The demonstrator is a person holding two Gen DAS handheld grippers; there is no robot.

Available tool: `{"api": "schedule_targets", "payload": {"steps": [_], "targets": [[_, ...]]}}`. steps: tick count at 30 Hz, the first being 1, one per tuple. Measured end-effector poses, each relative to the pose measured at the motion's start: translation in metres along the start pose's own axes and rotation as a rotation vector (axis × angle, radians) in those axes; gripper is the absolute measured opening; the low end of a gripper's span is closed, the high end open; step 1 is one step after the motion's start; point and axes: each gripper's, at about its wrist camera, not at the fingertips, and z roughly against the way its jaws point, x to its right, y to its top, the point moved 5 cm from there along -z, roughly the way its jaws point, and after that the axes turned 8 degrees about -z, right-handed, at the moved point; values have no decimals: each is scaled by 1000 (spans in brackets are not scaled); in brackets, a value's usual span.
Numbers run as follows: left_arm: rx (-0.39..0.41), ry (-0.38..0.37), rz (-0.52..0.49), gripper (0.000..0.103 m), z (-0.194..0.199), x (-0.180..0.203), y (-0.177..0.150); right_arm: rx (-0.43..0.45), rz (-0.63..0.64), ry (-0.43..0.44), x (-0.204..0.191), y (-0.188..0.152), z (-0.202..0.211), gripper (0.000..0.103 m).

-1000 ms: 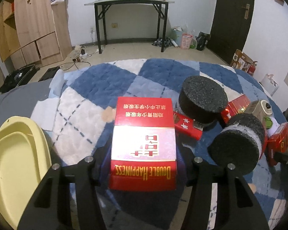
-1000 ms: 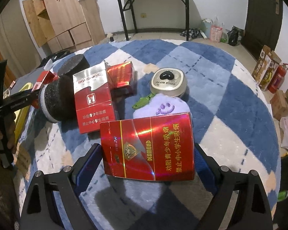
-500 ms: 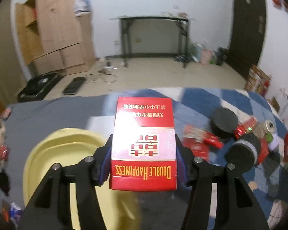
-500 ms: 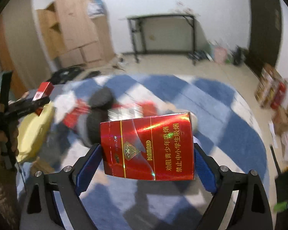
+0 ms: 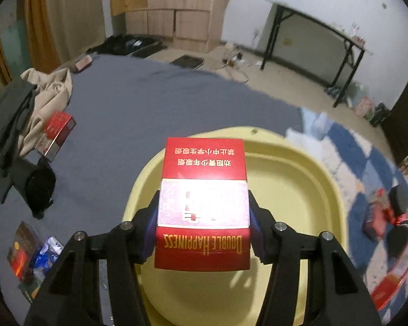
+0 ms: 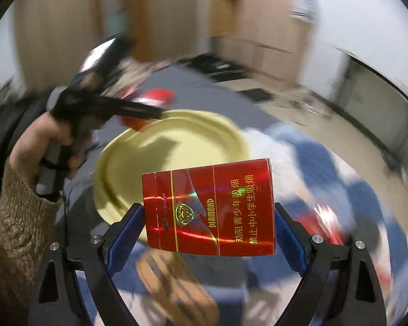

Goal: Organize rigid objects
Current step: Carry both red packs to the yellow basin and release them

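So the red-and-white Double Happiness cardboard cigarette pack (image 5: 202, 203) sits clamped narrow in the left gripper (image 5: 203, 226), long axis pointing at 12 o'clock, hanging right over the pale yellow plastic basin (image 5: 293, 190). The glossy red Diamond pack (image 6: 209, 209) is pinched sideways in the right gripper's (image 6: 208, 229) wide-set fingers, basin off at 10 o'clock, so left looks nearer to drop first.

a lived-in room of a home, probably a bedroom: a wooden wardrobe (image 5: 174, 8) against the wall, a folding table (image 5: 321, 46), clothes (image 5: 40, 100) heaped on a grey sheet (image 5: 149, 103), and a blue checked blanket (image 5: 348, 146).
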Motion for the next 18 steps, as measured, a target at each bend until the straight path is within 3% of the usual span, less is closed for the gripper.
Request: {"api": "schedule_targets", "payload": {"steps": [4, 7, 11, 18], "targets": [[-22, -51, 56, 57, -17, -6, -3, -118, 142, 64, -26, 32, -68, 91], [-44, -36, 68, 57, -26, -7, -6, -181, 165, 84, -33, 39, -106, 91], [-70, -38, 70, 57, -39, -3, -5, -221, 164, 78, -31, 43, -138, 91], [-112, -38, 90, 57, -60, 0, -12, -256, 141, 97, -34, 53, -159, 91]]}}
